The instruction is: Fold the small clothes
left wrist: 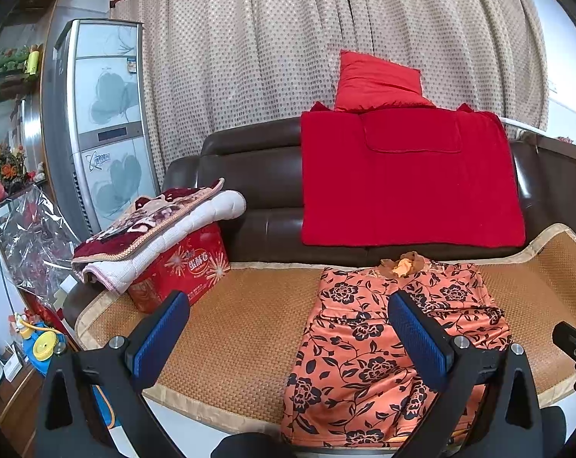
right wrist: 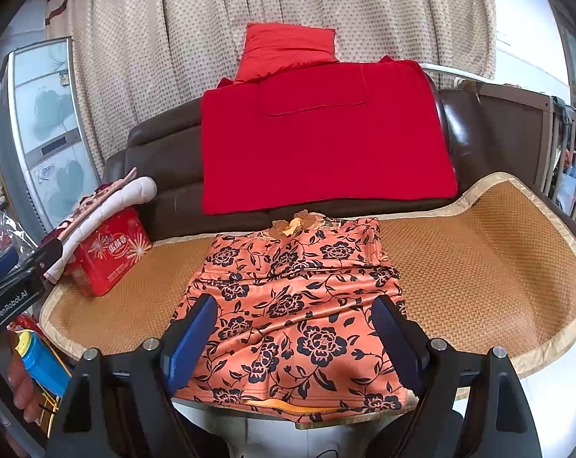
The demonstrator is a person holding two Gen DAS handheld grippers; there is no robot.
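An orange garment with black flowers (left wrist: 379, 347) (right wrist: 295, 286) lies spread flat on the woven mat (left wrist: 234, 328) (right wrist: 478, 252) that covers the sofa seat. Its flower-trimmed end points to the backrest and its hem reaches the mat's front edge. My left gripper (left wrist: 288, 339) is open wide, held just above the garment's left side, with its right blue pad (left wrist: 417, 339) over the cloth and its left pad over bare mat. My right gripper (right wrist: 293, 343) is open too, its pads above the near hem on either side. Neither pad presses on cloth.
A red tin box (left wrist: 185, 271) (right wrist: 108, 255) with folded blankets (left wrist: 154, 233) on top stands at the mat's left end. A red blanket (right wrist: 326, 141) and cushion (right wrist: 288, 49) hang on the brown backrest. A tall air conditioner (left wrist: 105, 122) stands left. A hand (right wrist: 19, 381) holds the left gripper's body (right wrist: 17, 286).
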